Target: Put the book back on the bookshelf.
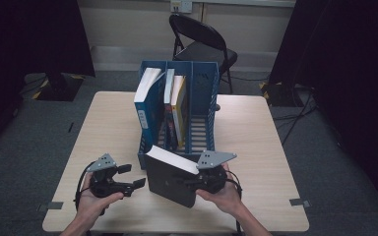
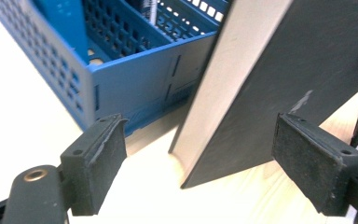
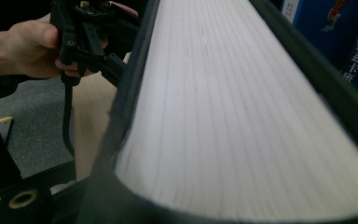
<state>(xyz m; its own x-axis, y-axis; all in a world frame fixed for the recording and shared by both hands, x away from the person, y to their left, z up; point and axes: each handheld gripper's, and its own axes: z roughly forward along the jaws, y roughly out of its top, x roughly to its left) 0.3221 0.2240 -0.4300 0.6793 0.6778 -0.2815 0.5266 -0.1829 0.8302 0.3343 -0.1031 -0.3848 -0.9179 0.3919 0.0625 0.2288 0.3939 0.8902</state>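
Book (image 1: 170, 182): black, thick, looked heavy and stiff | right gripper (image 1: 195, 181) pinched its fore-edge | left gripper (image 1: 134, 176) spread, empty | grip near spine.

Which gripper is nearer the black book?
Right. The right gripper is clamped on the black book; the left gripper sits open just beside the book's cover, not touching it.

Dim room w/ dark edges, tabletop lit; gripper close-ups soft, blurry.

Left gripper (image 1: 130, 176) fingers apart, right gripper (image 1: 193, 182) clamped.
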